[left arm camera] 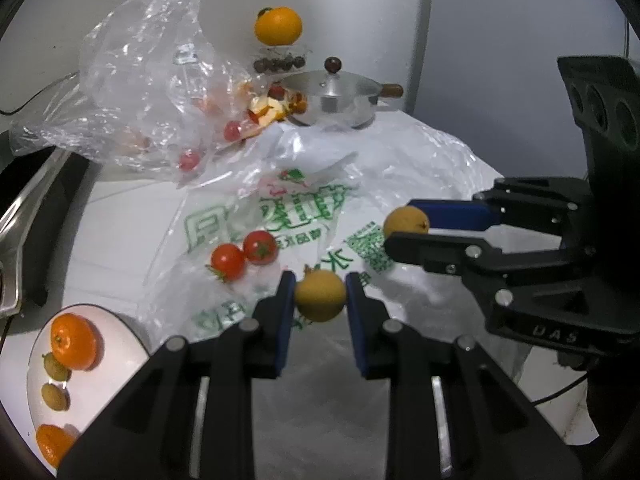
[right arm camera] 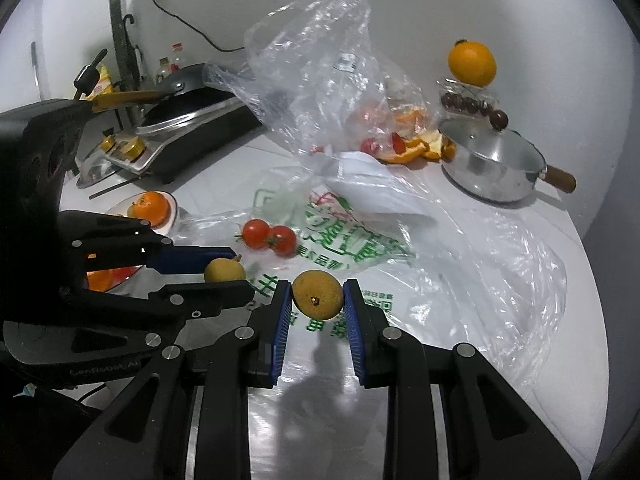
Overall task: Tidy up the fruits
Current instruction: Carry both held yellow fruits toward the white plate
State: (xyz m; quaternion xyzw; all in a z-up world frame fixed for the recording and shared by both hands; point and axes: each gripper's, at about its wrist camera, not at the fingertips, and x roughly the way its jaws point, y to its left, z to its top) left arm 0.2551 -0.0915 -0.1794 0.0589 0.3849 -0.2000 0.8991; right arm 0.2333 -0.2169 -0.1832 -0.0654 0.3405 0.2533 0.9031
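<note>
My left gripper (left arm camera: 320,294) is shut on a small yellow-brown fruit (left arm camera: 320,295), held above the printed plastic bag (left arm camera: 304,216). My right gripper (right arm camera: 316,294) is shut on a second yellow-brown fruit (right arm camera: 318,294). Each gripper shows in the other's view, the right gripper (left arm camera: 404,226) with its fruit (left arm camera: 406,220) and the left gripper (right arm camera: 226,276) with its fruit (right arm camera: 224,270). Two cherry tomatoes (left arm camera: 244,254) lie on the bag. A white plate (left arm camera: 120,340) at the lower left holds oranges (left arm camera: 74,340) and small fruits (left arm camera: 54,396).
A crumpled clear bag (left arm camera: 140,92) with tomatoes and peel lies behind. A steel pot (left arm camera: 334,98) with lid stands at the back, next to a container topped by an orange (left arm camera: 278,26). A stove with a pan (right arm camera: 188,108) stands at the left.
</note>
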